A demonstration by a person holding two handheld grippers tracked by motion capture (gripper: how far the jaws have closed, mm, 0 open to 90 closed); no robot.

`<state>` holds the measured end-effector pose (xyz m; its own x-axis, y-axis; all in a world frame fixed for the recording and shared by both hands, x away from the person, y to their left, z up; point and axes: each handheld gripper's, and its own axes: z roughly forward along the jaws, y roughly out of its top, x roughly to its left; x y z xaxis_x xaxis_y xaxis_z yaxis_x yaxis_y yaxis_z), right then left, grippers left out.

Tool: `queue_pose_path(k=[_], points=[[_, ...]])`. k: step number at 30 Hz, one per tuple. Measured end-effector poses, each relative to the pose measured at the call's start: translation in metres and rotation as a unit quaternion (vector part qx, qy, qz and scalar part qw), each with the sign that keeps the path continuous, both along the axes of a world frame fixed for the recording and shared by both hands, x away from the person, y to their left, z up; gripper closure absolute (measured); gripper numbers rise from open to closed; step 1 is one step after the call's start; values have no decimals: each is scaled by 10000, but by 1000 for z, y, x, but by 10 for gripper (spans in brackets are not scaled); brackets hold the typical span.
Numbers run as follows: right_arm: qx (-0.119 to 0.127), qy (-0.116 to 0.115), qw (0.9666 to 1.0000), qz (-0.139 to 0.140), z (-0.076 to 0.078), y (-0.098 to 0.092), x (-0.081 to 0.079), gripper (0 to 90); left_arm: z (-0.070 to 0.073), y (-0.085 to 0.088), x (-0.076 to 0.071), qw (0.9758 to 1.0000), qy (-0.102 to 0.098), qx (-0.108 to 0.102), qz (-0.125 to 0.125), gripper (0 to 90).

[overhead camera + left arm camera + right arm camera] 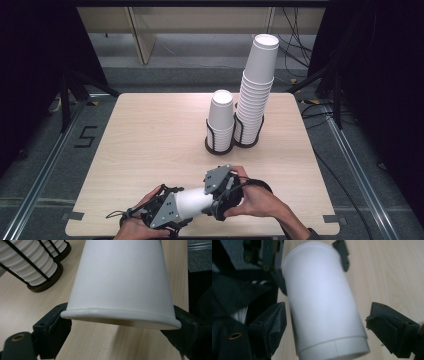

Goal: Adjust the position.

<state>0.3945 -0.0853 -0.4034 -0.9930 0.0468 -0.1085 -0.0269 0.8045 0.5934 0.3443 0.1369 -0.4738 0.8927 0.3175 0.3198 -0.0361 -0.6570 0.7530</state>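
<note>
A white paper cup (192, 201) lies sideways just above the table's front edge, between my two grippers. My left gripper (165, 210) is shut on it. In the left gripper view both black jaws press on the cup's rolled rim (120, 318), and the cup body (120, 277) points away. My right gripper (222, 191) stands open around the cup's base end (324, 315). Its left jaw is close to the cup wall and its right jaw is clearly apart from it. The left gripper's fingers (340, 252) show at the far rim.
Two black wire holders stand at the back right of the wooden table (150, 135). One holds a short stack of white cups (220, 117), the other a tall stack (255, 85). A hand holds each gripper at the front edge. Dark stands flank the table.
</note>
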Motion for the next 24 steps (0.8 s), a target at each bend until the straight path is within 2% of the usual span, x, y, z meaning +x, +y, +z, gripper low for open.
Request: queue_pose_path(k=[1, 2, 4, 5, 6, 7, 9, 11, 12, 14, 16, 19, 22, 23, 24], points=[[-139, -62, 9998, 163, -2, 4, -2, 162, -1, -1, -1, 10000, -24, -72, 18, 119], [-250, -53, 9996, 80, -4, 6, -6, 162, 1, -1, -2, 10000, -32, 39, -64, 119], [-384, -153, 9989, 241, -8, 12, -6, 162, 1, -3, -3, 9999, -69, 8, -74, 119], [-477, -140, 9986, 152, -11, 14, -10, 163, 2, -3, -4, 9999, -48, 50, -115, 119], [-619, -181, 9978, 175, -12, 15, -10, 158, 1, -4, -4, 9999, -72, -9, -127, 119], [-689, -223, 9968, 344, -15, 17, -10, 158, 1, -4, -4, 9999, -72, -19, -133, 119], [-734, -166, 9968, 259, -17, 18, -10, 167, 0, -4, -5, 9999, -50, -39, -141, 118], [-679, -159, 9970, 333, -18, 17, -9, 185, 1, -3, -4, 9998, -67, -13, -206, 118], [-683, -170, 9968, 366, -18, 17, -8, 188, 0, -4, -4, 9997, -95, -107, -216, 118], [-714, -186, 9964, 413, -18, 16, -8, 191, 2, -3, -5, 9997, -112, -1, -227, 119], [-763, -224, 9957, 471, -20, 16, -7, 170, 2, -3, -5, 9996, -142, 7, -250, 120], [-847, -209, 9949, 501, -24, 18, -9, 171, 1, -4, -5, 9995, -127, -66, -273, 122], [-913, -289, 9940, 523, -26, 19, -9, 184, 0, -5, -6, 9995, -113, -137, -260, 123], [-924, -301, 9936, 576, -25, 19, -8, 211, 0, -5, -6, 9995, -94, -165, -254, 122], [-926, -230, 9943, 465, -25, 17, -9, 212, 1, -3, -5, 9996, -91, -96, -265, 121]])
